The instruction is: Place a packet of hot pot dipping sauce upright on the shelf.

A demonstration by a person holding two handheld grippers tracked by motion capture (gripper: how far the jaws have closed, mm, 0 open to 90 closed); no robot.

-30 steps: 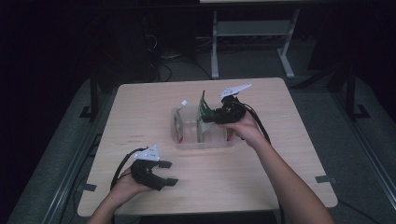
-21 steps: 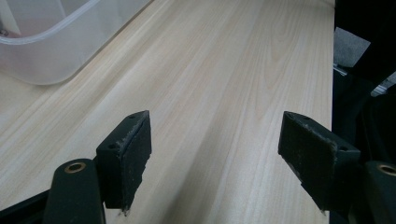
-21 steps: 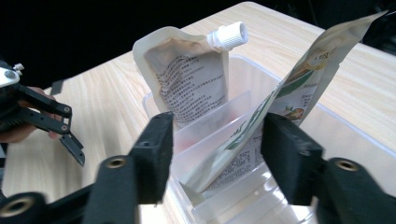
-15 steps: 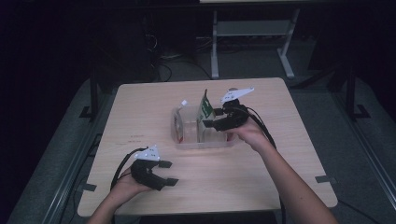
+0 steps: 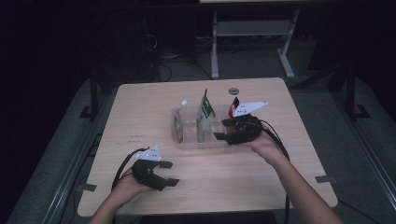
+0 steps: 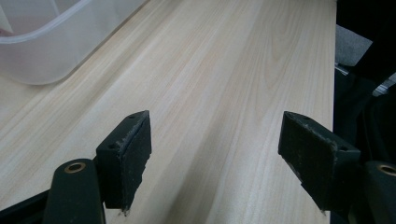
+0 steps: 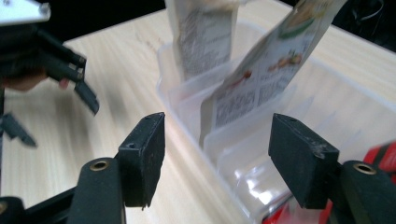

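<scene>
Nearest to me, my left gripper (image 5: 164, 173) rests low over the front left part of the table (image 5: 140, 112), held in my left hand (image 5: 128, 184). Its jaws are spread wide with nothing between them; in the left gripper view I see bare pale wood running between the two black pads (image 6: 130, 156), and a corner of the clear plastic bin (image 6: 51, 42) up at the top left.

Farther in, my right hand (image 5: 266, 145) holds the right gripper (image 5: 223, 129) at the right end of the clear bin (image 5: 201, 142), which sits near the middle of the table. Its jaws have just been opening, and now they stand apart with nothing pinched. In the right gripper view they frame the bin's near wall and its clear dividers, without touching them.

Three packets stand in the bin. The red packet (image 5: 233, 108) is at the right end, just beside my right gripper; in the right gripper view its red edge (image 7: 383, 156) shows low at the right, blurred. The green and white packet (image 5: 204, 112) stands tilted in the middle slots. The pale packet (image 5: 179, 125) leans at the left end.

Beyond the bin, a small dark round spot (image 5: 233, 90) lies in the table near its far edge.
</scene>
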